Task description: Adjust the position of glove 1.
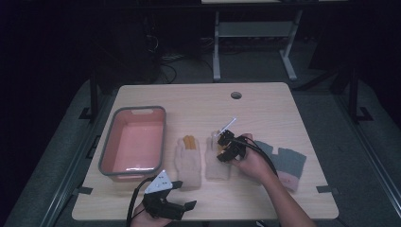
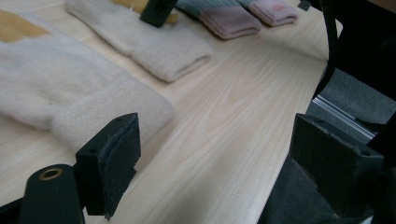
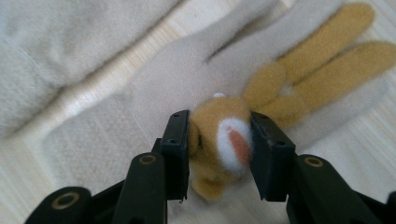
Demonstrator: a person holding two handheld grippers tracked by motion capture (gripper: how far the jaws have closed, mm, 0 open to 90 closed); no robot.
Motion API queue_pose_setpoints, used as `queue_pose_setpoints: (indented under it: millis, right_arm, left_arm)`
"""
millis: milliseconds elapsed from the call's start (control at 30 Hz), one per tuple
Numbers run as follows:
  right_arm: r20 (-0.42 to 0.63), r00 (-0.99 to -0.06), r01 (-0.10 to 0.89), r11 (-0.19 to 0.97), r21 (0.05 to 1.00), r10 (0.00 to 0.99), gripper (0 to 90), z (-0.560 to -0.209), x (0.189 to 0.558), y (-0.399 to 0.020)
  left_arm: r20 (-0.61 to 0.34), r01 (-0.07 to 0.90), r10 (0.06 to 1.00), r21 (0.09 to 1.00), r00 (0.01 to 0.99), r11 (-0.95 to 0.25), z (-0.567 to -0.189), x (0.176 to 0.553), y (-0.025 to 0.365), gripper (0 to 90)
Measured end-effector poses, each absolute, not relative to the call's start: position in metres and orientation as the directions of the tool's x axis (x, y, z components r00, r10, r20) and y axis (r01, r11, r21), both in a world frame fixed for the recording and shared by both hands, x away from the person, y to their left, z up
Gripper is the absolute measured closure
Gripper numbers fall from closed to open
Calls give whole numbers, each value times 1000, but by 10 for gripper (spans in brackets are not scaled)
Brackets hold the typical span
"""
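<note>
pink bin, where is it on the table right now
In the high view the pink bin sits on the table's left side, just left of the two cream gloves, with the left gripper nearer the front edge.

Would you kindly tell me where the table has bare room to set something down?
The far strip of the table beyond the tub and gloves is bare. The cream gloves and grey gloves crowd the middle.

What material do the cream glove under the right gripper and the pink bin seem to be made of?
Cream glove: probably knitted fleece or wool, with a fuzzy matte nap and a ribbed cuff. Its tan animal patch looks plush. Pink bin: likely moulded plastic, smooth with a slight sheen, and a grey rim.
</note>
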State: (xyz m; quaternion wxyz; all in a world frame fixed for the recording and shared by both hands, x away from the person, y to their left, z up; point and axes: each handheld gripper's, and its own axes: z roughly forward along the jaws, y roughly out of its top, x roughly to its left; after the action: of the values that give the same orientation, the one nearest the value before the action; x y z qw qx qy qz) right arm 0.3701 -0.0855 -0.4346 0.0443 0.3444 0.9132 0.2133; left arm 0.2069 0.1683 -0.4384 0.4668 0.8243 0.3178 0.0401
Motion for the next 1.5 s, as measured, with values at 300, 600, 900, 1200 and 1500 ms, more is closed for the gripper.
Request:
queue_pose_setpoints:
  millis: [300,600,900,1200,1500]
  right_arm:
    - [73,-769,591,665,456,635,626,-413,363,-86]
    - [67,-792,555,670,494,606,627,-386,356,-83]
    - [75,-838,493,693,527,540,625,-364,349,-60]
    - [102,-888,435,749,500,448,622,-369,354,-9]
    - [111,-887,445,769,459,447,607,-386,364,8]
  left_arm:
    - [-224,482,567,801,792,-356,-437,205,169,165]
    - [-216,475,571,806,792,-353,-436,204,170,165]
    - [-222,472,561,809,797,-351,-435,201,167,165]
    - [-214,463,552,809,806,-362,-434,200,168,165]
    - [-220,466,555,811,803,-353,-434,202,169,165]
